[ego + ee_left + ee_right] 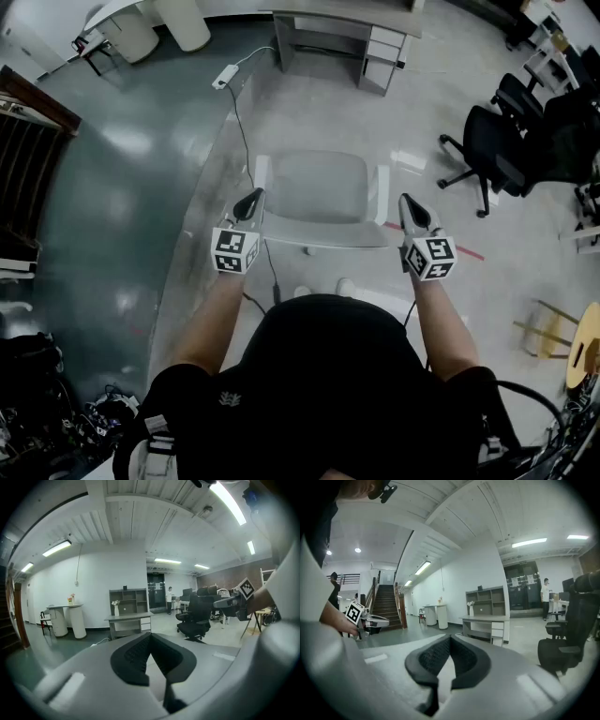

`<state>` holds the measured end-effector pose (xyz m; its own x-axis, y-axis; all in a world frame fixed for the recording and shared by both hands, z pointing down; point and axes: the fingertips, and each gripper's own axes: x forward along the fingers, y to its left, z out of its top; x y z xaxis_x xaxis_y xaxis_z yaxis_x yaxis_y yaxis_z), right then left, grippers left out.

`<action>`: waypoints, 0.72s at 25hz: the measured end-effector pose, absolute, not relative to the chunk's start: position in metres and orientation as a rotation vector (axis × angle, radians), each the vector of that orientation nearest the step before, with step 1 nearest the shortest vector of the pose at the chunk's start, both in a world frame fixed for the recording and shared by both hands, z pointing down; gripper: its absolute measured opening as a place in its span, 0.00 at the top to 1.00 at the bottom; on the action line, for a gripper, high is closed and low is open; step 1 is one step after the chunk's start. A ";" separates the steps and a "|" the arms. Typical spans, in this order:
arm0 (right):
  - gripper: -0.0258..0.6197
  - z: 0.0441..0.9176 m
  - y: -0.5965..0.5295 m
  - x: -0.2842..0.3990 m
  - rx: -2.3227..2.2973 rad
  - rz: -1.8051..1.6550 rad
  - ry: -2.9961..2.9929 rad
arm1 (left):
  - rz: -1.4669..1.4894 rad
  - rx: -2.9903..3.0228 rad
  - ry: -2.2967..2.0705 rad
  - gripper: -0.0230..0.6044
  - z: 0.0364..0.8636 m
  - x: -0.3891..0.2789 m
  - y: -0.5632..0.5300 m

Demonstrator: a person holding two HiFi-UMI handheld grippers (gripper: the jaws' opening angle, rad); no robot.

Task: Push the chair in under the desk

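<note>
While standing behind the grey chair (pixel 319 187), holding left gripper (pixel 254 196) and right gripper (pixel 407 201) clenched empty at its 2 sides, well short of the desk (pixel 337 21).

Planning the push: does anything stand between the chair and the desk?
Nothing visible blocks it: bare floor separates the chair from the desk. A thin cable lies on the floor just left of that path.

Black short-sleeved shirt (pixel 323 370), white logo (pixel 229 399)
</note>
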<state>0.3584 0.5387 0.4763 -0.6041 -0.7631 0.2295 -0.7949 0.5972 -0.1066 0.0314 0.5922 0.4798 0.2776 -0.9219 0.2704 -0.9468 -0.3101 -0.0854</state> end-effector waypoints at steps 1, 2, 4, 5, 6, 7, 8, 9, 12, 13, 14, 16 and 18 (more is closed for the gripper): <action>0.96 0.476 0.539 0.358 1.307 0.295 -2.661 | 0.413 2.440 -1.784 0.95 0.479 0.032 0.592; 0.96 0.476 0.540 0.358 1.306 0.293 -2.659 | 0.413 2.445 -1.781 0.95 0.479 0.032 0.593; 0.96 0.478 0.542 0.357 1.306 0.291 -2.654 | 0.421 2.456 -1.771 0.95 0.480 0.032 0.595; 0.96 0.479 0.544 0.357 1.308 0.290 -2.650 | 0.428 2.462 -1.765 0.95 0.481 0.032 0.596; 0.96 0.480 0.546 0.357 1.310 0.290 -2.645 | 0.437 2.466 -1.758 0.95 0.483 0.032 0.599; 0.96 0.481 0.548 0.357 1.308 0.288 -2.640 | 0.450 2.470 -1.749 0.95 0.485 0.032 0.601; 0.96 0.483 0.550 0.357 1.294 0.285 -2.634 | 0.470 2.479 -1.733 0.95 0.489 0.033 0.604; 0.96 0.487 0.554 0.354 1.257 0.282 -2.630 | 0.504 2.494 -1.708 0.95 0.495 0.034 0.606; 0.96 0.513 0.574 0.334 1.002 0.262 -2.629 | 0.744 2.564 -1.599 0.95 0.526 0.039 0.616; 0.96 0.525 0.583 0.326 0.899 0.238 -2.623 | 0.844 2.580 -1.562 0.95 0.538 0.040 0.620; 0.95 0.538 0.594 0.319 0.802 0.213 -2.607 | 0.925 2.592 -1.520 0.93 0.550 0.042 0.625; 0.83 0.564 0.613 0.308 0.648 0.191 -2.557 | 1.012 2.619 -1.403 0.86 0.571 0.048 0.636; 0.65 0.589 0.629 0.300 0.539 0.181 -2.493 | 1.083 2.649 -1.261 0.70 0.592 0.057 0.647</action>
<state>0.2999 0.6291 0.5894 -0.7527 -0.3378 0.5650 -0.4159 0.9094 -0.0104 0.0569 0.6474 0.5917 0.4352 -0.6779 0.5924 -0.6879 -0.6749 -0.2670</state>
